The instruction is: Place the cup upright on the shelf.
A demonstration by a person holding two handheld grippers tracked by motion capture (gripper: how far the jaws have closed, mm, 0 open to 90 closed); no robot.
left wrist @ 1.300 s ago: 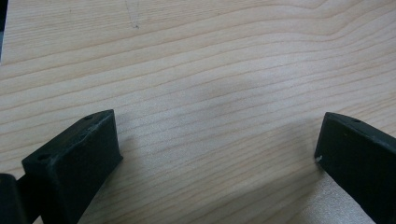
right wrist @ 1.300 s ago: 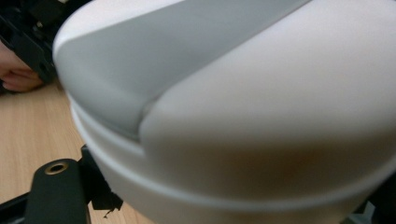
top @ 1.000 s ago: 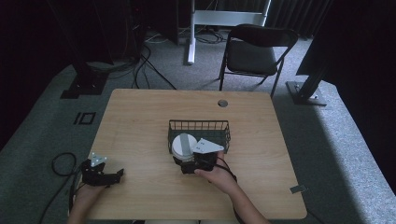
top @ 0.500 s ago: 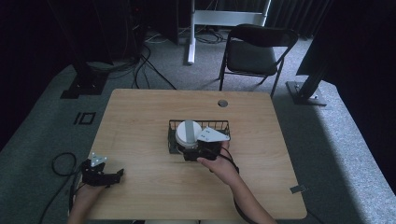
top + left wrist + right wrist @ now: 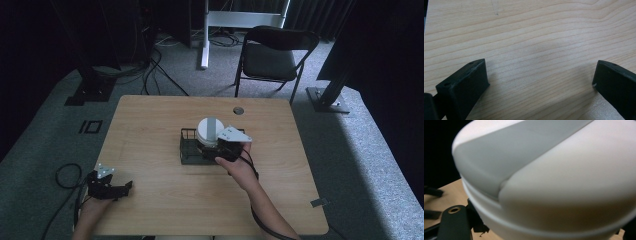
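A white round container [image 5: 209,130] with a grey band across its top hangs over a black wire basket [image 5: 187,150] at the middle of the wooden table [image 5: 150,120]. My right gripper [image 5: 218,146] is shut on the container's near side. In the right gripper view the container [image 5: 549,182] sits close between the jaws, with one black finger [image 5: 454,222] showing at lower left. My left gripper [image 5: 122,187] rests at the table's front left corner. It is open [image 5: 540,80], with bare wood between the jaws.
A round cable hole [image 5: 238,110] sits near the table's far edge. Behind the table stands a black folding chair [image 5: 272,57]. Cables [image 5: 65,175] lie on the grey floor at the left, and dark stand bases [image 5: 327,97] flank the table.
The right gripper has carried the white container upward in the high view and slightly right, from low in the basket to above its far side. The left gripper has stayed put.
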